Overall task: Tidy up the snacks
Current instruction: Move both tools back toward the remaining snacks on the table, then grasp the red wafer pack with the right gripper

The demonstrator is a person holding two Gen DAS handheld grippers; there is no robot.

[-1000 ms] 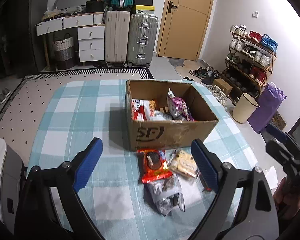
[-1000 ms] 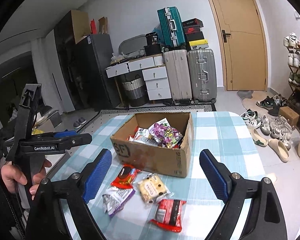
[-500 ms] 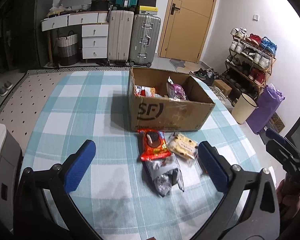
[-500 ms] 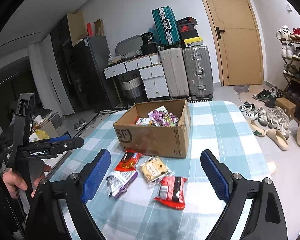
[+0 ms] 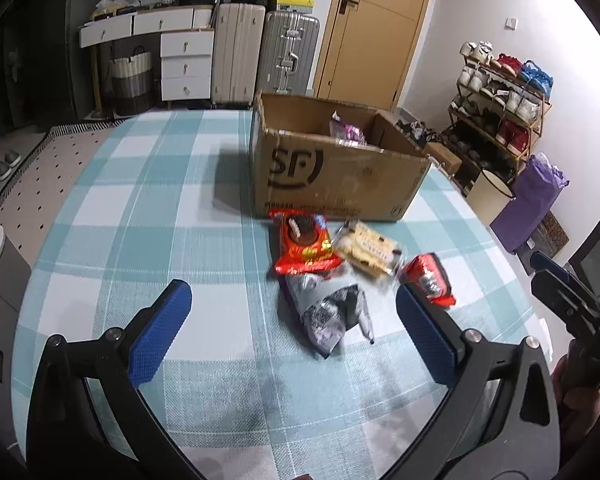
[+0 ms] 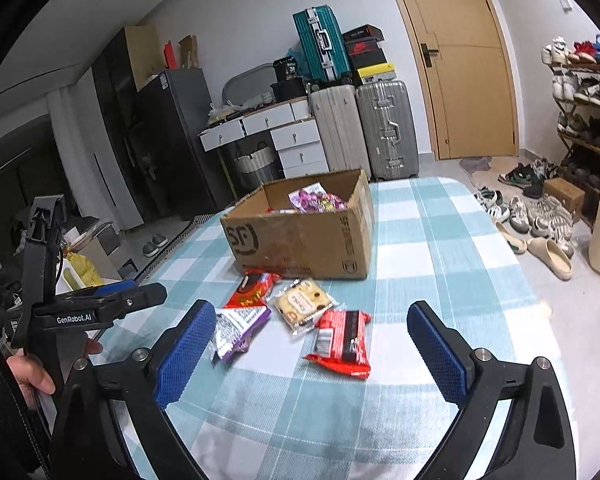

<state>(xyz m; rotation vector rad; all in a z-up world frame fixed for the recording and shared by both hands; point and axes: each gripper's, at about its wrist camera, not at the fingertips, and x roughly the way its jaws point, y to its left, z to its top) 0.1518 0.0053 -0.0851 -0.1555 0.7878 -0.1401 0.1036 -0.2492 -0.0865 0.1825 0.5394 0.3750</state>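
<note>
An open cardboard box (image 5: 340,176) (image 6: 300,240) with several snacks inside stands on the teal checked tablecloth (image 5: 140,200). In front of it lie a red cookie packet (image 5: 304,246) (image 6: 252,290), a clear biscuit packet (image 5: 368,246) (image 6: 302,304), a silver-purple packet (image 5: 324,312) (image 6: 240,330) and a red wrapper (image 5: 430,280) (image 6: 342,340). My left gripper (image 5: 291,289) hangs open just above the silver-purple packet. My right gripper (image 6: 311,308) hovers over the red wrapper and biscuits, its jaws opening, touching nothing.
Suitcases (image 6: 384,132) and white drawers (image 5: 184,60) stand beyond the table beside a wooden door (image 6: 472,80). A shoe rack (image 5: 500,100), a cream bin (image 5: 492,200), a purple bag (image 5: 532,200) and loose shoes (image 6: 540,220) are to the right of the table.
Both grippers have come down and closer to the loose snacks, and their jaws stand wider. The red wrapper has come into the left wrist view.
</note>
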